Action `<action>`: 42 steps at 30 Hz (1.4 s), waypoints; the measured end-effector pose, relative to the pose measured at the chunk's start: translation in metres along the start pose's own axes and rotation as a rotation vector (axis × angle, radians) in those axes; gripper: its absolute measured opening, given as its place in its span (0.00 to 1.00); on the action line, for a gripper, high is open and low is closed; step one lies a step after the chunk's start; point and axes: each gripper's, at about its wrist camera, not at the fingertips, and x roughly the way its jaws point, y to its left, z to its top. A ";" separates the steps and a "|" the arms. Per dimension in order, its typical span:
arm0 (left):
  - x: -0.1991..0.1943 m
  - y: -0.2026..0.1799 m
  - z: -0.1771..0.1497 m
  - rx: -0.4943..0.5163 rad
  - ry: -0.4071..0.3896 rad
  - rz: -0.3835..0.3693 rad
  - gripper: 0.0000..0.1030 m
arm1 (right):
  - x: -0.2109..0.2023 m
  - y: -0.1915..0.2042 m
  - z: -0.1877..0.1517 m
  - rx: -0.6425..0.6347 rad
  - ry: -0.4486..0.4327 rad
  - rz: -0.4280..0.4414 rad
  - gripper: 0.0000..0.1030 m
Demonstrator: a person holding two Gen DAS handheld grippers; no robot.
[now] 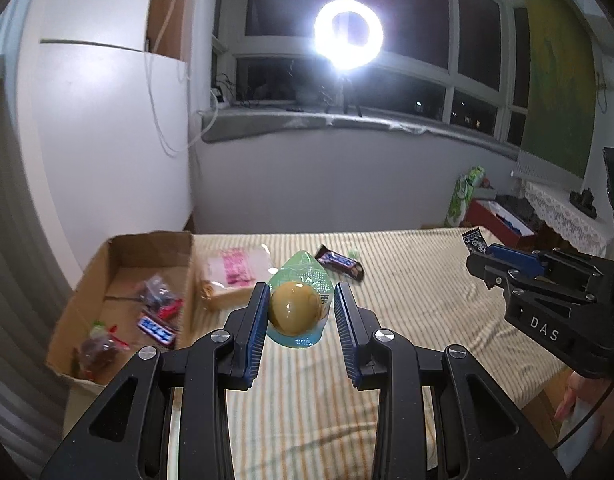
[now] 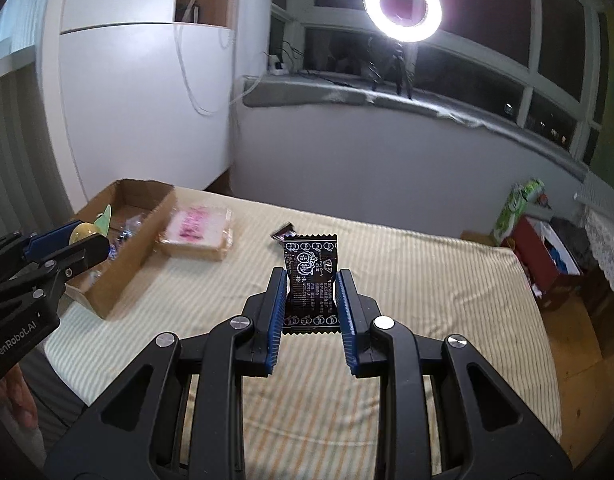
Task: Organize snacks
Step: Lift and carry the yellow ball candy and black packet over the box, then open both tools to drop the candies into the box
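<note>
Left wrist view: left gripper (image 1: 301, 304) clamps egg packet (image 1: 299, 308); right gripper (image 2: 311, 292) clamps black sachet (image 2: 311, 280).

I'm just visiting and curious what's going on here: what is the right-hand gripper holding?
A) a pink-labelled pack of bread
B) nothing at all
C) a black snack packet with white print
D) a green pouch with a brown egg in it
C: the right gripper is closed on a black snack packet held upright between its blue pads, above the striped bed.
</note>
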 end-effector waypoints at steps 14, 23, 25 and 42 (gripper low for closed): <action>-0.014 0.093 -0.001 -0.077 -0.044 0.163 0.30 | 0.049 0.128 0.034 -0.151 0.001 0.168 0.25; -0.006 0.146 -0.012 -0.139 -0.016 0.239 0.30 | 0.072 0.193 0.042 -0.237 0.005 0.256 0.25; -0.003 0.154 -0.013 -0.148 -0.012 0.248 0.30 | 0.077 0.203 0.043 -0.249 0.006 0.269 0.25; 0.047 0.183 -0.022 -0.191 0.067 0.256 0.30 | 0.129 0.241 0.043 -0.308 0.058 0.337 0.25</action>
